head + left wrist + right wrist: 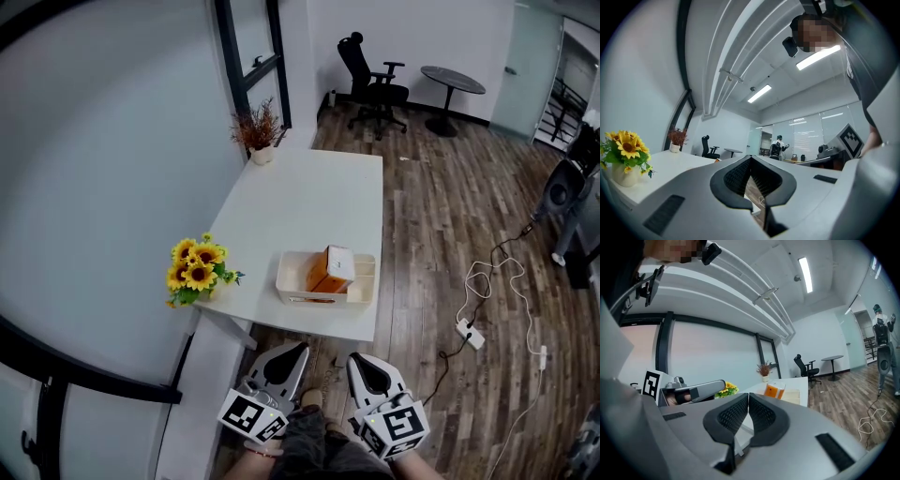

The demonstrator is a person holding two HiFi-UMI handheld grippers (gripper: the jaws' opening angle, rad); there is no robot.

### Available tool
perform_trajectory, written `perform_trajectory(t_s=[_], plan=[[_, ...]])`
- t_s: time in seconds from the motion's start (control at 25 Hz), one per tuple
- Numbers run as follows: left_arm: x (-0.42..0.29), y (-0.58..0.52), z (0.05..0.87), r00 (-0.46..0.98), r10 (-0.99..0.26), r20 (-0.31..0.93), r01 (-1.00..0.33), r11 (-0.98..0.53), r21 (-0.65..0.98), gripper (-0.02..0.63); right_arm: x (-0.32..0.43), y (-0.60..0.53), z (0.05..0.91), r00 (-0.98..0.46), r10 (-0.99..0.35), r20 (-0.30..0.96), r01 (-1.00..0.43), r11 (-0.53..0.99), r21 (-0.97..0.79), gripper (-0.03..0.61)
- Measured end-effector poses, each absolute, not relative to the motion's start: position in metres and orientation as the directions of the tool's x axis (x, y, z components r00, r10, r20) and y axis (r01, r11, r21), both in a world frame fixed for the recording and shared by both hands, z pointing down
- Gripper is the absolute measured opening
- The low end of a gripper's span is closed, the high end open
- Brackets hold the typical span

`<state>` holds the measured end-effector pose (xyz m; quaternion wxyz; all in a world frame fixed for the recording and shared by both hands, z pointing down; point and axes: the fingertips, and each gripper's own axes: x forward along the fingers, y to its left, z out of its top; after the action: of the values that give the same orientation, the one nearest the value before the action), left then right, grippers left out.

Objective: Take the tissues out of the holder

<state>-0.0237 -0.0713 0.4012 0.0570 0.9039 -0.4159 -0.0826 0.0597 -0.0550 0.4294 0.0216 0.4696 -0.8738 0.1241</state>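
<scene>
Here is the big white table, running away from us along the wall. Both tools hang low at its near end, short of the edge. The left gripper has its jaws pressed together at the tips with nothing between them, and the right gripper is clenched just the same, also empty. So nothing is in hand, and we judge the task not yet begun. On the near part of the table, toward its right side, sits the holder, a shallow white open tray, with the sunflowers off to its left at the table's edge. Inside the holder the tissue pack stands leaning, its upper end poking above the rim. We reckon it will be light and soft, a squashy block in slick wrapping that gives under the pads and could slide out of a loose pinch. It is not fragile, but a hard squeeze would crumple it. The best hold, to our eye, is across the narrow sides of that raised upper end, which stands free of the tray walls, and a pair of jaws will have to open first. As for looks, it is orange on its sides with a pale whitish face on top, boxy and small against the tray, and any print is too small to read.
</scene>
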Motion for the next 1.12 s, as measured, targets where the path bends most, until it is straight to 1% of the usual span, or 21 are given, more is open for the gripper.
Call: perform_trajectory(t_s=[0.08, 0.28, 0.52, 0.72, 0.84, 0.96, 1.12], plan=[[-0.022, -0.081, 0.399, 0.654, -0.749, -0.108, -0.731, -0.662, 0.165, 0.008, 0.058, -0.063, 0.428, -0.558, -0.808, 0.191, -0.828, 0.525, -0.199, 0.006], [-0.025, -0.112, 0.403, 0.672, -0.733, -0.104, -0.714, -0.679, 0.171, 0.008, 0.054, -0.097, 0.435, -0.523, -0.832, 0.184, -0.85, 0.496, -0.177, 0.006], [-0.033, -0.146, 0.414, 0.679, -0.728, -0.095, -0.706, -0.683, 0.187, 0.008, 0.048, -0.129, 0.444, -0.503, -0.831, 0.238, -0.864, 0.475, -0.169, 0.008], [-0.038, -0.169, 0.422, 0.682, -0.726, -0.089, -0.702, -0.684, 0.201, 0.008, 0.045, -0.154, 0.448, -0.487, -0.836, 0.254, -0.874, 0.465, -0.145, 0.008], [-0.041, -0.184, 0.427, 0.682, -0.727, -0.085, -0.701, -0.682, 0.209, 0.008, 0.042, -0.169, 0.452, -0.485, -0.841, 0.24, -0.874, 0.463, -0.145, 0.009], [-0.044, -0.198, 0.431, 0.681, -0.728, -0.08, -0.701, -0.679, 0.216, 0.008, 0.042, -0.183, 0.452, -0.469, -0.845, 0.258, -0.883, 0.444, -0.151, 0.035], [-0.045, -0.213, 0.438, 0.681, -0.729, -0.076, -0.702, -0.678, 0.219, 0.008, 0.041, -0.202, 0.454, -0.456, -0.858, 0.238, -0.89, 0.433, -0.145, 0.075]])
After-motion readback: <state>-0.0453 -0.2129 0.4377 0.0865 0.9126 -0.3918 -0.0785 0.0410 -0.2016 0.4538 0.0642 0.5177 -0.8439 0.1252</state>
